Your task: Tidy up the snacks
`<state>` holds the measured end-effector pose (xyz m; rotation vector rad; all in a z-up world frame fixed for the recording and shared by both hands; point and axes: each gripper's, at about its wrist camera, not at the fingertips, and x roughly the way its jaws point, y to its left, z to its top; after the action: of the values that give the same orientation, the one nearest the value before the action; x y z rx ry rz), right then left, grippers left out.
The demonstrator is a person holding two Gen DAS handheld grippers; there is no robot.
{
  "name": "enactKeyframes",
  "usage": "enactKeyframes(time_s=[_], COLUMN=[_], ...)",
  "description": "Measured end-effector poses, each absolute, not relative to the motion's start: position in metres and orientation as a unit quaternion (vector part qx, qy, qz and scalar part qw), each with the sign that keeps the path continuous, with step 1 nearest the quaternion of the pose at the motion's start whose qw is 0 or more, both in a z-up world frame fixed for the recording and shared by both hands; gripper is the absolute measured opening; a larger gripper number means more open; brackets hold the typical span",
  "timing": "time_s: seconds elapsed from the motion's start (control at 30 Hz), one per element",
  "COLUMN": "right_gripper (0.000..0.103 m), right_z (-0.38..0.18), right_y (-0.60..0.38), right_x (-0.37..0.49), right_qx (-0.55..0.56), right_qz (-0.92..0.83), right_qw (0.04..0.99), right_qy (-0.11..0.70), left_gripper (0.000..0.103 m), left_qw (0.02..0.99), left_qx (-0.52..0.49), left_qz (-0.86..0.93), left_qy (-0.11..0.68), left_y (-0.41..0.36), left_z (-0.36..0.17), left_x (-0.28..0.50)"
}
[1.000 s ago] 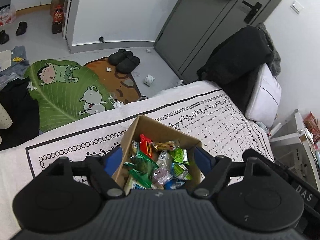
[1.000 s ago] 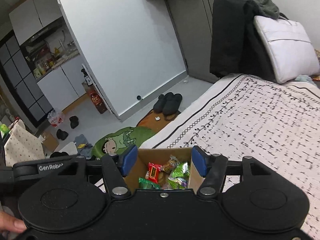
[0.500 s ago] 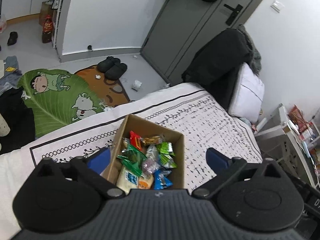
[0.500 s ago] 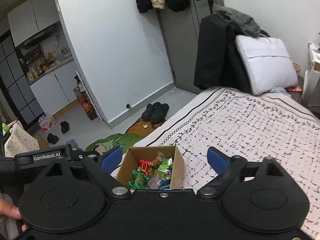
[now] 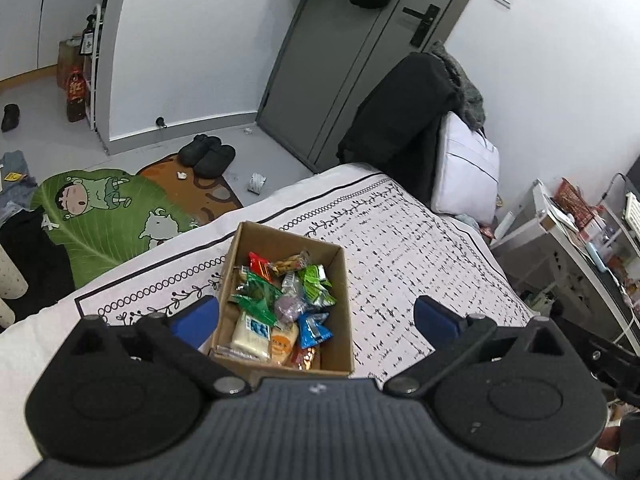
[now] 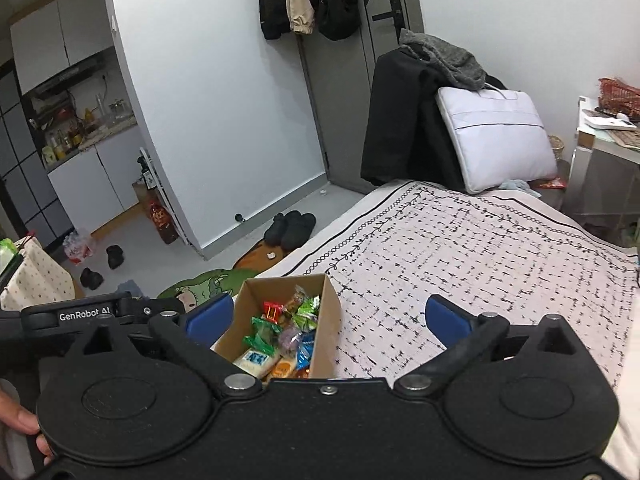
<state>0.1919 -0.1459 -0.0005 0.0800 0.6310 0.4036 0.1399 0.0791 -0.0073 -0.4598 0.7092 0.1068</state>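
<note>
Cardboard box (image 5: 343, 280) (image 6: 326, 336) sits open-topped on the bed, near the bed's floor-side edge, full of wrapped snacks (image 5: 280, 304) (image 6: 280, 332). Visible inside: red packet (image 5: 259, 263) at the far end, several green wrappers (image 5: 316, 282), a blue packet (image 5: 314, 330), a white-and-blue packet (image 5: 252, 330) and an orange one (image 5: 283, 345) at the near end. Snacks lie loose and mixed, none outside the box.

Left gripper (image 5: 316, 314): jaws fully spread, blue pads (image 5: 196, 318) clear of the box. Left pad is just beside the box's left wall, right pad is well off to the right over bare bedcover. Nothing pinched.

Right gripper (image 6: 328, 314): jaws opening, almost at full spread, nothing between the pads pressed. Its left pad (image 6: 210, 314) is just beside the box's left wall, its right pad hangs over the bedcover. Box appears low in this view, partly hidden by the gripper body.

Bedcover (image 5: 420, 248) is white with black dash pattern and a looped border. At the head of the bed: white laptop bag (image 6: 496, 136) leaning against a chair draped in a black coat (image 6: 400, 120). On the floor beside the bed: green cartoon rug (image 5: 100, 216), black slippers (image 5: 208, 154). Grey door (image 5: 360, 60) behind, clothes hung on it. A person's fingers (image 6: 20, 420) show at the lower left edge of the right wrist view.
</note>
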Motion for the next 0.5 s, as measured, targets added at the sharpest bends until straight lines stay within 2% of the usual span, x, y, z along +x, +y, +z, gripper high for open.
enactKeyframes(time_s=[0.5], right_gripper=[0.103], right_z=[0.003], right_y=[-0.15], right_x=[0.131], right_qx=[0.041], right_qz=[0.188], right_qw=[0.929], right_qy=[0.315], left_gripper=[0.103], left_qw=[0.927], left_qx=[-0.187], left_qz=[0.029], left_qy=[0.324], left_y=[0.067], left_z=[0.01], left_x=[0.086])
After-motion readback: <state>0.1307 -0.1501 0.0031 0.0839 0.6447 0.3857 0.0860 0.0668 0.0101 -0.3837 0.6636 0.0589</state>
